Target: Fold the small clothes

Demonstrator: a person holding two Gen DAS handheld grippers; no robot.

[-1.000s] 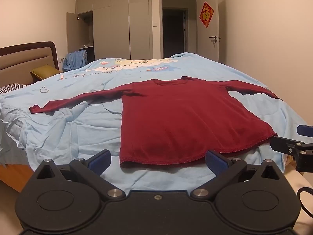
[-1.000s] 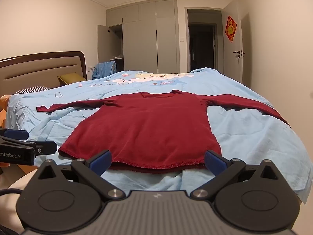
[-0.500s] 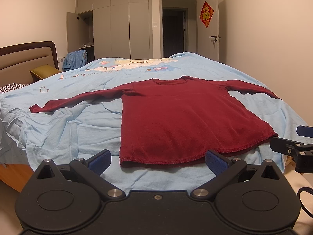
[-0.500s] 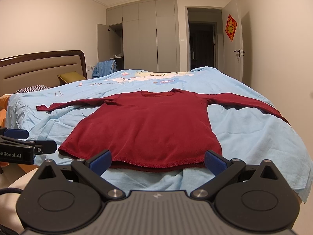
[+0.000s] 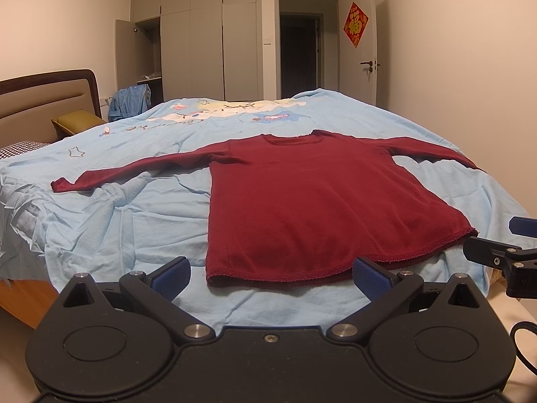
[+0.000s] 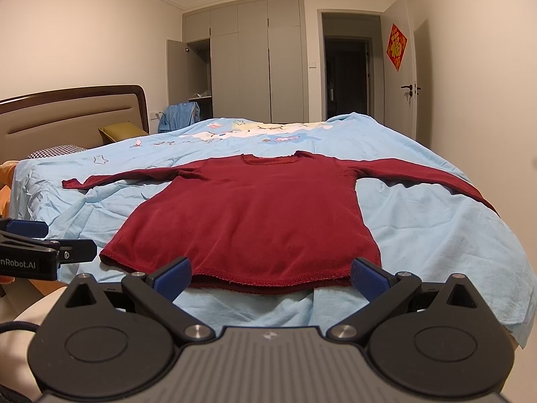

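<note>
Both hand-held grippers are spread wide with nothing between the blue pads. The left hand-held gripper (image 5: 272, 275) hangs just short of the near edge of the bed, its gap lined up with the left half of the shirt's hem. The right hand-held gripper (image 6: 270, 277) does the same a bit further over, with the hem running across its gap from pad to pad. Neither one is touching fabric, and each shows up at the edge of the other's view, side by side.

The dark red long-sleeve shirt (image 5: 312, 201) is laid out flat on the light blue duvet (image 5: 117, 228) — hem toward the grippers, round neckline pointing away toward the wardrobe (image 6: 255, 63) and the doorway. So its long axis, hem to collar, runs straight away from the cameras. The sleeves stick out roughly crosswise: the left one reaches toward the headboard (image 6: 77, 117) side with its cuff lying on rumpled duvet, while the right one angles over the far edge of the bed — I can't see that cuff.

A mustard pillow (image 5: 80, 122) sits up by the headboard.
</note>
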